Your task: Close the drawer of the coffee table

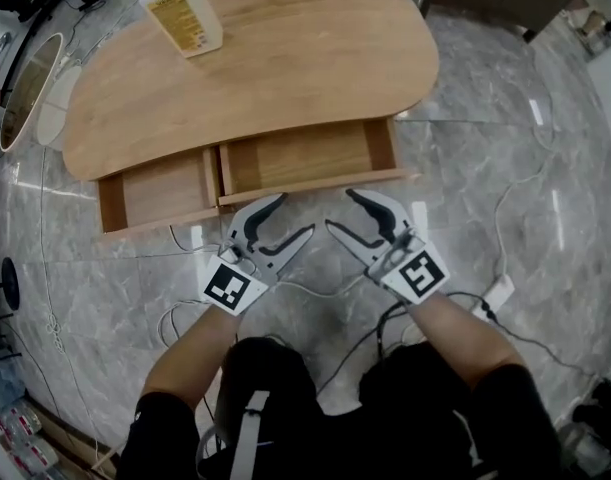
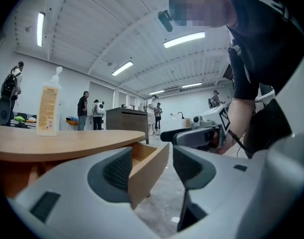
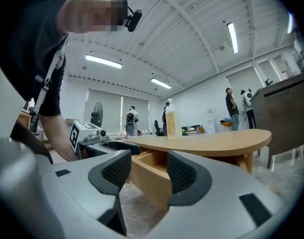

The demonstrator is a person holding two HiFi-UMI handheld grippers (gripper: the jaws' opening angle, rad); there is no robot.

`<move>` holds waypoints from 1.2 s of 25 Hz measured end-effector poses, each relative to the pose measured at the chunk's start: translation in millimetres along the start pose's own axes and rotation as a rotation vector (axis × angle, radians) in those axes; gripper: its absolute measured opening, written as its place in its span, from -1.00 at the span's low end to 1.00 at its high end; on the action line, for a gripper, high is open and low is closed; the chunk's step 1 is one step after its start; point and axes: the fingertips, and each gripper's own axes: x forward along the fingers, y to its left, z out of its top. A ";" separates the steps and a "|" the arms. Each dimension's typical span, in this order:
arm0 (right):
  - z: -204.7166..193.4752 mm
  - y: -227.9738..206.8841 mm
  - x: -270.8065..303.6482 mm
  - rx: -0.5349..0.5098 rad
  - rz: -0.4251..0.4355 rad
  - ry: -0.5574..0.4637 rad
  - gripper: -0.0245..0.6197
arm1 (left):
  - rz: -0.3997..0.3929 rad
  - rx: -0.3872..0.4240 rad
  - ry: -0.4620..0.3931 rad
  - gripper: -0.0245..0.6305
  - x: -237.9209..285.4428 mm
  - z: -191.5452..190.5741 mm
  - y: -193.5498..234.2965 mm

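The wooden coffee table (image 1: 285, 58) has two drawers pulled out on its near side: a right drawer (image 1: 315, 158) and a left drawer (image 1: 157, 193), both showing bare wood inside. My left gripper (image 1: 295, 215) hangs open just in front of the right drawer's front panel (image 1: 315, 188), near its left end. My right gripper (image 1: 338, 210) is open too, close to the same panel's right half. In the left gripper view the drawer's corner (image 2: 149, 171) shows between the jaws. The right gripper view has the drawer (image 3: 152, 176) between its jaws too. Neither gripper holds anything.
A tall plastic bottle (image 1: 182, 10) stands on the table's far left. Cables (image 1: 515, 193) and a power strip (image 1: 495, 296) trail over the marble floor at right. A round mirror-like object (image 1: 25, 88) sits left of the table. People stand in the room behind.
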 end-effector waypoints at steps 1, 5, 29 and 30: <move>-6.3 -2.9 -0.2 -0.003 0.002 0.005 -0.23 | -0.010 0.004 0.004 -0.14 0.4 -6.7 -0.8; -27.9 -8.6 -1.5 -0.039 0.022 0.028 -0.23 | -0.048 0.020 -0.003 -0.14 6.9 -23.6 -5.7; -101.7 -28.2 13.6 -0.009 -0.052 0.229 -0.23 | 0.013 -0.060 0.047 -0.15 21.0 -73.0 6.0; -103.1 -29.6 13.2 -0.006 -0.057 0.234 -0.23 | 0.011 -0.054 0.049 -0.15 22.0 -73.6 5.2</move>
